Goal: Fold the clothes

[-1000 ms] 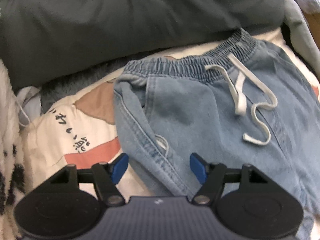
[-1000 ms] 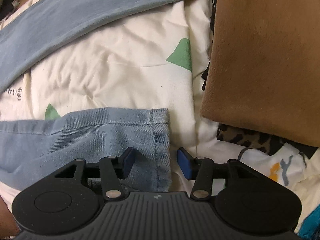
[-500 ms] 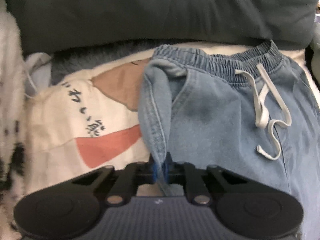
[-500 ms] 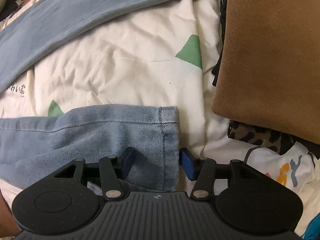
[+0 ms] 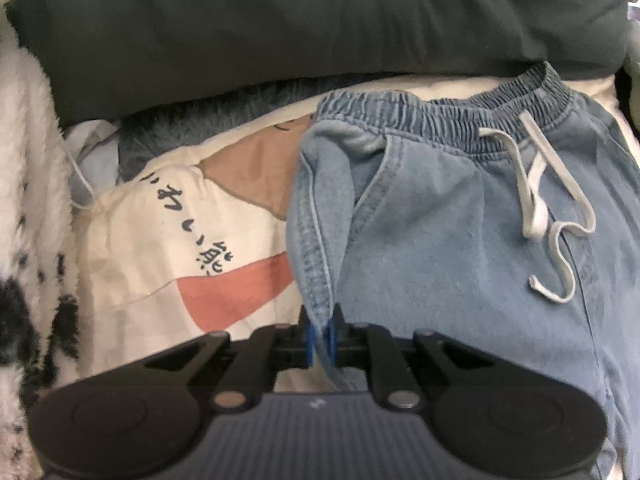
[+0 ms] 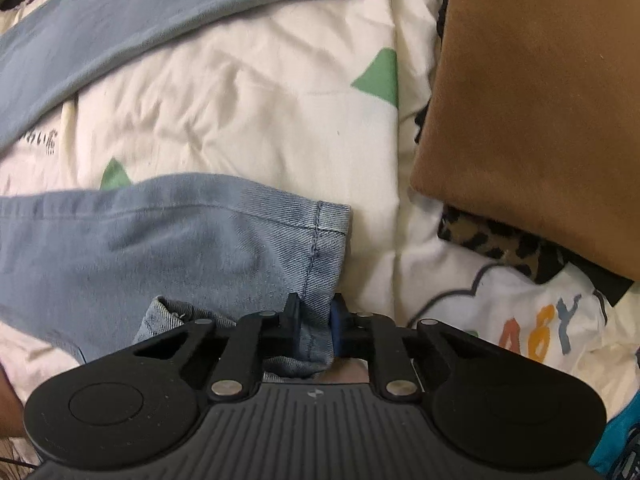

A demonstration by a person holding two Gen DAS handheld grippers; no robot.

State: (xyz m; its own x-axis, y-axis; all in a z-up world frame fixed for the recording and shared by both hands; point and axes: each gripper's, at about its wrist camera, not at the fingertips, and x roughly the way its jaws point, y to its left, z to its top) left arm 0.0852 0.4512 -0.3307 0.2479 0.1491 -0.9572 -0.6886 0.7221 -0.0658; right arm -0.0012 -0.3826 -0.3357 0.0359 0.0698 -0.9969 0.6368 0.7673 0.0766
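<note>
left tool [image 5: 319, 338] — clamped on side seam of denim pants [image 5: 460, 240] near waistband | right tool [image 6: 314, 322] — pinching the leg hem [image 6: 324, 256] | printed bedsheet [image 6: 248, 112] beneath

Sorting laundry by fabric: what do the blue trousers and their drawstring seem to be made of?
Trousers: likely light-wash cotton denim, matte; twill weave and stitched hem show beside the right gripper. Drawstring: flat white woven tape, probably cotton.
</note>
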